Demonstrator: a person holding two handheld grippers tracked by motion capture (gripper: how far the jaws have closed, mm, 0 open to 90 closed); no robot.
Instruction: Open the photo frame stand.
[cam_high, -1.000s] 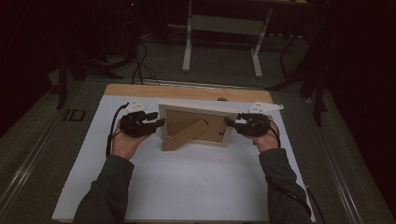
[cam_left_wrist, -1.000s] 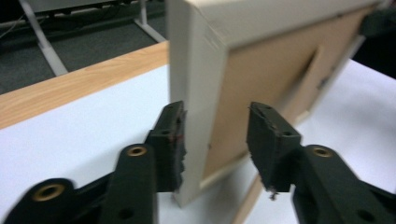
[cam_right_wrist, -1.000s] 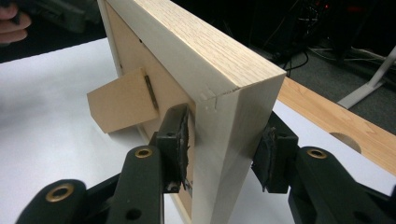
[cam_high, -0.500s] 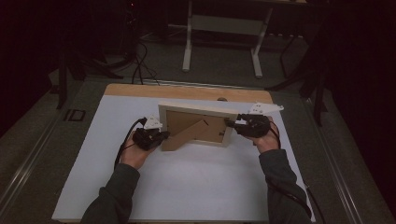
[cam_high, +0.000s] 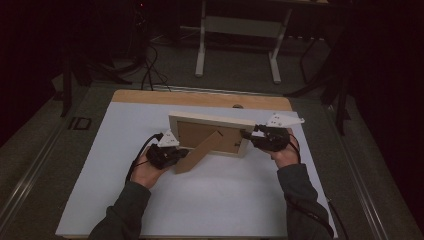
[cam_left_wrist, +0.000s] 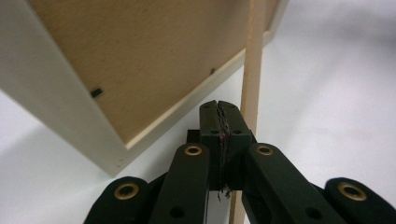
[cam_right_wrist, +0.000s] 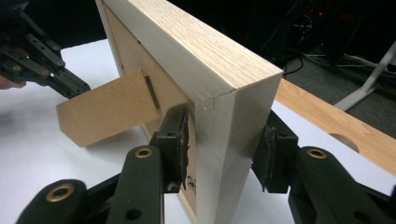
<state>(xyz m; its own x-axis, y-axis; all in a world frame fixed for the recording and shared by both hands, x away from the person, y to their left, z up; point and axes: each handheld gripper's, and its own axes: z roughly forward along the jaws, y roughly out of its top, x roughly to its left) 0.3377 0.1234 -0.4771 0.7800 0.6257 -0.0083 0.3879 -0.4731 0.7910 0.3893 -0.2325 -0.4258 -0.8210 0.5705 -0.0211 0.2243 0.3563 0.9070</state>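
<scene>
A light wooden picture frame (cam_high: 210, 132) stands upright on the white tabletop with its brown back toward me. Its hinged back stand (cam_high: 197, 152) is swung out toward the front left. My right gripper (cam_high: 247, 135) is shut on the frame's right side; in the right gripper view its pads (cam_right_wrist: 176, 140) press the back and front of that edge (cam_right_wrist: 224, 130). My left gripper (cam_high: 184, 151) sits low by the stand's foot, shut with nothing between its jaws. In the left gripper view the closed tips (cam_left_wrist: 219, 105) lie just left of the stand's thin edge (cam_left_wrist: 251, 70).
The white sheet (cam_high: 225, 200) covers most of the table. A bare wooden strip (cam_high: 200, 97) with a small hole (cam_high: 238, 106) runs along the far edge. A metal table base (cam_high: 240, 25) and cables (cam_high: 150, 65) stand on the dark floor beyond.
My left gripper let go of the frame's left edge, shut, and dropped toward me and rightward to the stand's foot. The right gripper kept its hold and place.
</scene>
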